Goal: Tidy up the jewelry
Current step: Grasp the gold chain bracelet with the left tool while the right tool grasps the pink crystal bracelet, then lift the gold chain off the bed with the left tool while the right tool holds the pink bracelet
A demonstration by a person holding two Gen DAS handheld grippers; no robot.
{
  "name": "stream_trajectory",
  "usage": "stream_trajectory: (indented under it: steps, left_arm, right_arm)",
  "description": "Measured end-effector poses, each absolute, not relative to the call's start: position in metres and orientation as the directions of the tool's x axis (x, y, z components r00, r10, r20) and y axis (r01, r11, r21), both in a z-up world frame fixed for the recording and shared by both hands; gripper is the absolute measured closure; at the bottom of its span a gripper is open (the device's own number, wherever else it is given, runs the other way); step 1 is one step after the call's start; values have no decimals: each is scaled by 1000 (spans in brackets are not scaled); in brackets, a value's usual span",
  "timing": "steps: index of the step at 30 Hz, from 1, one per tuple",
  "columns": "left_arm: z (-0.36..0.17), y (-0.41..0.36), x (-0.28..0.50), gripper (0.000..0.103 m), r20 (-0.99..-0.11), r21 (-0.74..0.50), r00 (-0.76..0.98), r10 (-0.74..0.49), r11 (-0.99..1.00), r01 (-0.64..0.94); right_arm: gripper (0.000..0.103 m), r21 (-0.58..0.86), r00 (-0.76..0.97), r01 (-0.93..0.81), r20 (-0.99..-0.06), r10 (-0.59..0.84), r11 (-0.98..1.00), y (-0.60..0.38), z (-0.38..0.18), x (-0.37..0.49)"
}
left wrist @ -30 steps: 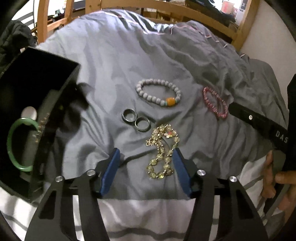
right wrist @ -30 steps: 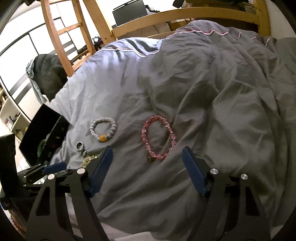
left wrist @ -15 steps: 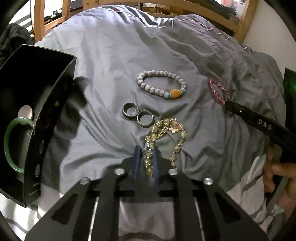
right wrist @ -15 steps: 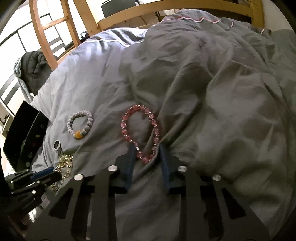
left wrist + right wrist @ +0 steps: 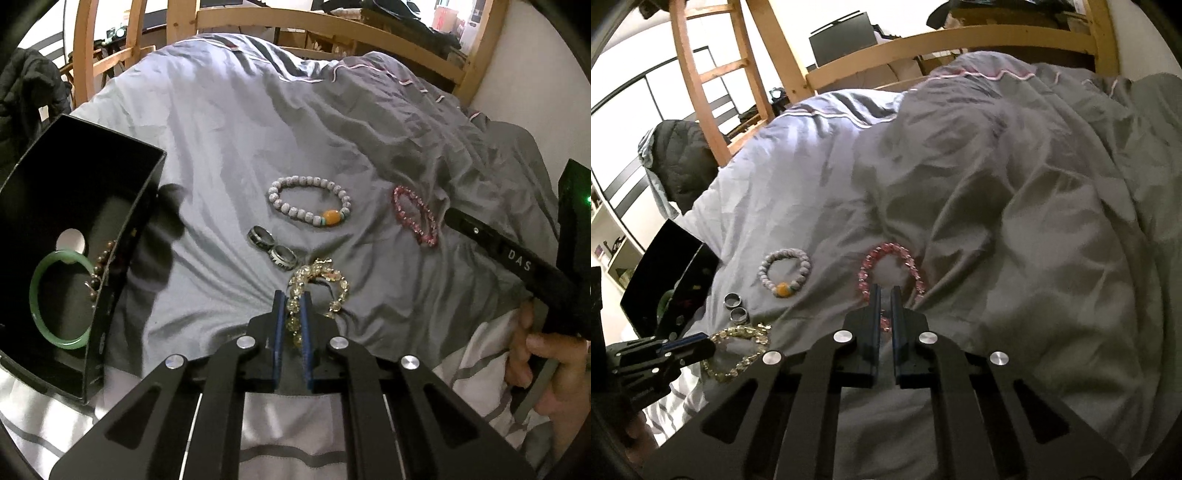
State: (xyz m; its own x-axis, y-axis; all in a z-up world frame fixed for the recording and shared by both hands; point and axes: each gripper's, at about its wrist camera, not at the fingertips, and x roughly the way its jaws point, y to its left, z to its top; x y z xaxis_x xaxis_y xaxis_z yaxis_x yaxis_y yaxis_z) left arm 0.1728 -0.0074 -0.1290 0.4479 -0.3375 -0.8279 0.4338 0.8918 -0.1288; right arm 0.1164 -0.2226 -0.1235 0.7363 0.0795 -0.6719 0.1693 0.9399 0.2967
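My left gripper is shut on the yellow bead bracelet, whose near end sits between the blue pads; it also shows in the right wrist view. My right gripper is shut on the near end of the pink bead bracelet, seen in the left wrist view. A grey bead bracelet with an orange bead and two silver rings lie on the grey duvet. A black box at the left holds a green bangle and a brown bead bracelet.
The grey duvet is rumpled, with high folds at the right. A wooden bed frame and ladder stand behind. A dark jacket hangs at the left. The striped sheet lies at the near edge.
Both grippers have gone from open to shut, the left on the yellow bracelet, the right on the pink one. The yellow bracelet has bunched up and the pink one's near end has lifted slightly.
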Motion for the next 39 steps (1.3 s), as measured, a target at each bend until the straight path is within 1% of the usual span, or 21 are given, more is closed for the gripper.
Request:
stream_trajectory:
  steps: [7,9,10,11,12,13,14,16,17,18,19,20,22,30,32,36,37,39]
  left_arm:
    - [-117,1,170,95,-814,-138,466,-346,895,423]
    - [-116,2,169,95,-814,-136,468,-345,896,423]
    - [-115,2,168,95,-813,-135,470,-344,896,423]
    - [-113,2,168,95,-811,-135,473,-344,896,422]
    - [-112,3,167,95,-809,-134,475,-345,896,422]
    - [-110,3,167,95,-807,-133,479,-346,897,422]
    - [-108,4,167,95,-805,-134,481,-347,897,422]
    - [-105,5,167,95,-802,-137,483,-351,896,422]
    - [-104,5,166,95,-801,-139,484,-352,896,423]
    - [-102,6,166,95,-799,-139,486,-353,896,422]
    - [-100,7,165,95,-795,-139,491,-356,895,423]
    - [-98,8,164,95,-791,-139,495,-358,895,424]
    - [-93,9,162,95,-783,-143,504,-364,894,424]
    - [-86,11,159,95,-771,-153,511,-380,889,431]
    - [-90,10,161,95,-778,-155,502,-379,889,431]
    - [-104,5,163,95,-805,-149,466,-368,885,442]
    - [-111,1,164,93,-816,-132,459,-350,887,443]
    - [-121,-3,164,83,-832,-127,438,-339,887,445]
  right_arm:
    - [96,236,710,110,-699,90,966,-205,-124,127]
    - [91,211,694,87,-714,93,974,-198,-127,131]
    - [85,204,691,79,-716,94,976,-196,-128,132]
    - [74,197,687,71,-721,95,978,-193,-129,134]
    - [67,188,684,65,-723,94,980,-191,-130,136]
    - [52,183,687,66,-722,89,981,-191,-130,136]
    - [47,178,690,66,-719,83,982,-190,-132,137]
    - [47,168,664,81,-744,72,983,-191,-139,143]
    - [53,171,643,93,-763,72,981,-193,-145,146]
    - [60,175,626,104,-776,72,979,-195,-150,148]
    - [72,173,612,120,-788,64,978,-198,-155,148]
    - [81,176,611,131,-789,60,976,-201,-157,147]
    - [91,185,622,134,-780,63,973,-204,-156,141]
    - [92,210,707,103,-703,77,972,-202,-128,122]
    - [92,241,731,100,-676,92,965,-205,-116,114]
    - [92,267,751,93,-652,109,959,-205,-100,110]
    - [92,273,753,90,-649,114,958,-204,-98,109]
    - [92,279,754,86,-646,121,957,-202,-97,107]
